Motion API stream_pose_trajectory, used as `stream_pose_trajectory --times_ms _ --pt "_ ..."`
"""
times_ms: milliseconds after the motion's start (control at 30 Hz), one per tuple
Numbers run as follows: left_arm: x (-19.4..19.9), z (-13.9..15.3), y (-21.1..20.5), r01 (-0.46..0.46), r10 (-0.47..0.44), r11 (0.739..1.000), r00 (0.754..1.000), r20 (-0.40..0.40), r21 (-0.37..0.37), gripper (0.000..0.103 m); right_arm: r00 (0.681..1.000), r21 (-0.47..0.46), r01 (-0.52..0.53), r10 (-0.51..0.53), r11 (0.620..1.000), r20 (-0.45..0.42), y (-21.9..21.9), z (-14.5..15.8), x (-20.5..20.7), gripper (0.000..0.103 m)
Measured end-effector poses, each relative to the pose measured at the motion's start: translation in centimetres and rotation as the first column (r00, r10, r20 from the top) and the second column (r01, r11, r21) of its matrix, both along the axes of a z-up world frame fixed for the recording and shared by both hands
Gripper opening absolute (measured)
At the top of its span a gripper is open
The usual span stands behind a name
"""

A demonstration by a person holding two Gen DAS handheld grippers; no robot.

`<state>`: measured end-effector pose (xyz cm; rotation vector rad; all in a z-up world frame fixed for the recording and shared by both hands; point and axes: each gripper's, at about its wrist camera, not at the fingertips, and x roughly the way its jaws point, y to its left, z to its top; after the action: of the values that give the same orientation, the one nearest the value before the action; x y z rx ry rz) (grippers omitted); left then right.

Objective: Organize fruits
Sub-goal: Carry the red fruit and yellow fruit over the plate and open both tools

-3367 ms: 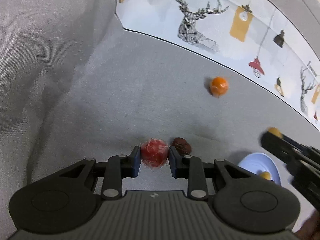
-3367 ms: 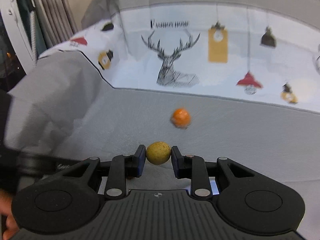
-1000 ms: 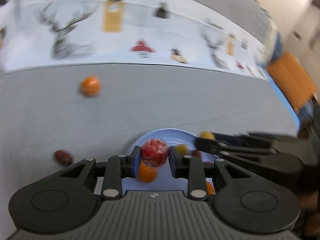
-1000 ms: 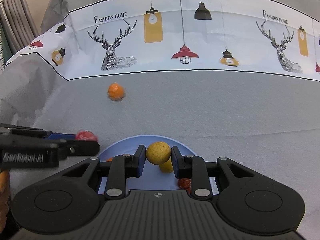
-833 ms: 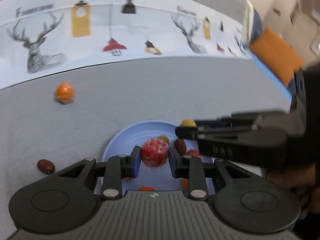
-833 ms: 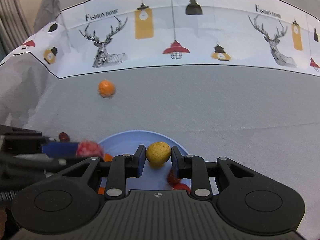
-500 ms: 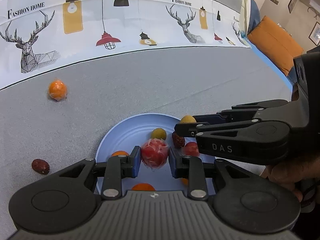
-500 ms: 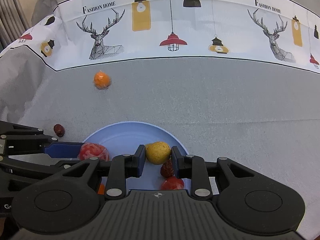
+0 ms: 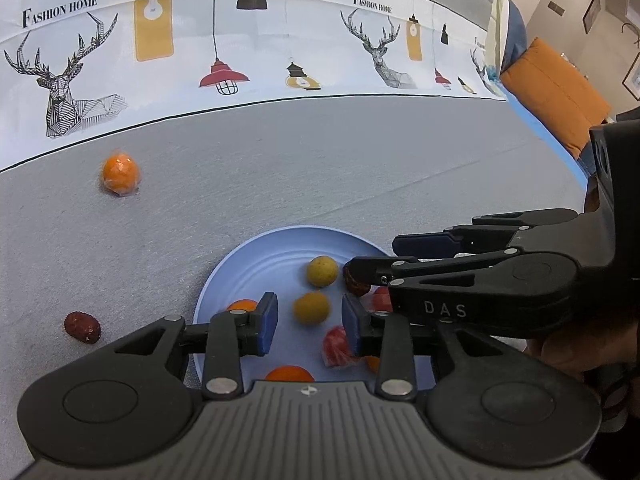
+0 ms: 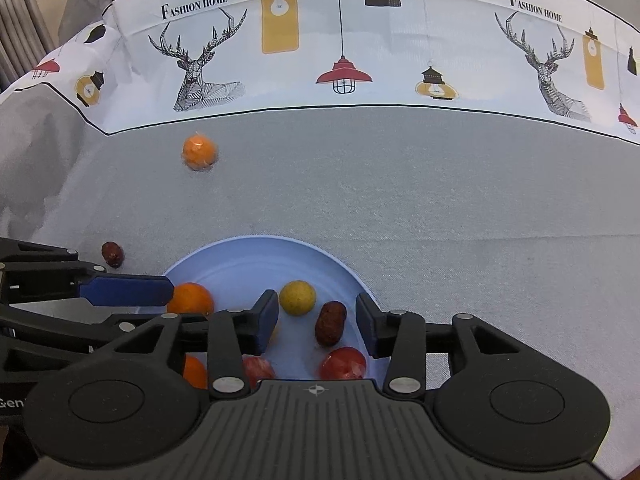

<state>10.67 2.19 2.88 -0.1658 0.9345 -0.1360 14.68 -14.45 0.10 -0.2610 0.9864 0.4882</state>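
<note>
A light blue plate (image 9: pixel 256 264) (image 10: pixel 240 260) on the grey cloth holds several small fruits: yellow ones (image 9: pixel 322 271) (image 10: pixel 297 298), orange ones (image 10: pixel 190 299), red ones (image 9: pixel 337 346) (image 10: pixel 343 363) and a dark red date (image 10: pixel 330 323). My left gripper (image 9: pixel 308 322) is open and empty just above the plate. My right gripper (image 10: pixel 316 320) is open and empty over the plate's right side; it also shows in the left wrist view (image 9: pixel 376 260). An orange fruit (image 9: pixel 120 174) (image 10: pixel 199 152) and a dark red date (image 9: pixel 82 327) (image 10: pixel 112 254) lie on the cloth outside the plate.
The grey cloth has a white printed border (image 9: pixel 240 40) with deer and lamps along the far edge. An orange cushion (image 9: pixel 556 92) is at the far right. The left gripper's body (image 10: pixel 80 292) reaches in from the left beside the plate.
Both grippers have opened. The red fruit has dropped from the left gripper onto the plate, and the yellow fruit has dropped from the right gripper onto the plate.
</note>
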Motion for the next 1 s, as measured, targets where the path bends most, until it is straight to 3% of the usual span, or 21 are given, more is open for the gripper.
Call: stream_pose_trajectory --times_ms 1000 --pt "-0.41 0.27 0.15 -0.046 0.046 0.999 0.999 0.009 -0.001 0.039 1.0 -0.005 0.017 -0.017 1.0 0.017 0.48 0.25 -0.13 0.046"
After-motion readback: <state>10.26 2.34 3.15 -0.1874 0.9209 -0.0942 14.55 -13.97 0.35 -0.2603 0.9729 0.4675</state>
